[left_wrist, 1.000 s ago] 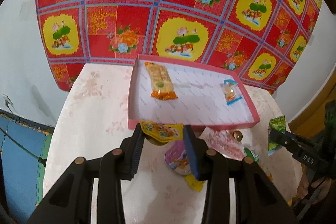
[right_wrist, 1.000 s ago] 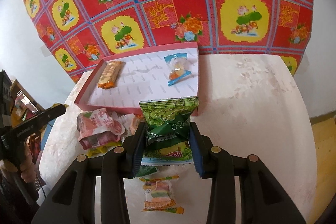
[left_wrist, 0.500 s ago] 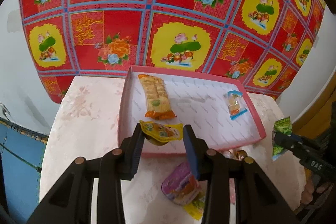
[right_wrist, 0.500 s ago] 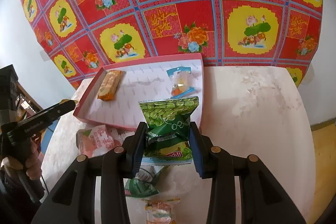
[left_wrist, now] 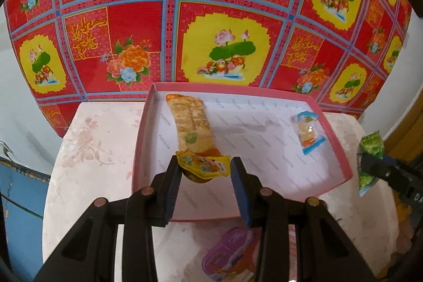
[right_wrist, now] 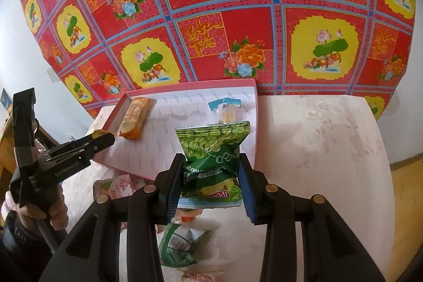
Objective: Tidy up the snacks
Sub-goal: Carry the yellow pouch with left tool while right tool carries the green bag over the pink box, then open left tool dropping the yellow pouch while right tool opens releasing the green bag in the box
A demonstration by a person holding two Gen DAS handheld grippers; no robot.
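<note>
Two Snacks Held Over the Pink Tray

Over the near edge of the pink tray (left_wrist: 341, 157), the left gripper (left_wrist: 205, 171) pinches a small yellow snack packet (left_wrist: 202, 165) between its blue pads. The packet hangs above the white tray floor, just by the end of a long orange biscuit pack (left_wrist: 191, 126) that lies in the tray. A little clear candy with blue ends (left_wrist: 308, 132) lies in the tray too, well apart from the biscuits.

The right gripper (right_wrist: 211, 176) squeezes a green bag of peas (right_wrist: 211, 157). The bag stands up between the pads, above the near right corner of the tray (right_wrist: 252, 86).

Only the left wrist view shows a purple cup snack (left_wrist: 230, 255) on the table (left_wrist: 92, 149), below the gripper. It also shows the green bag far off at the right edge.

Only the right wrist view shows a hand (right_wrist: 34, 208) holding the left gripper's handle. It also shows a pink packet (right_wrist: 116, 184) on the table near the tray's edge and a green and white packet (right_wrist: 179, 245) lying under the right gripper. A red flowered cloth (right_wrist: 211, 17) hangs behind the table in both views.
</note>
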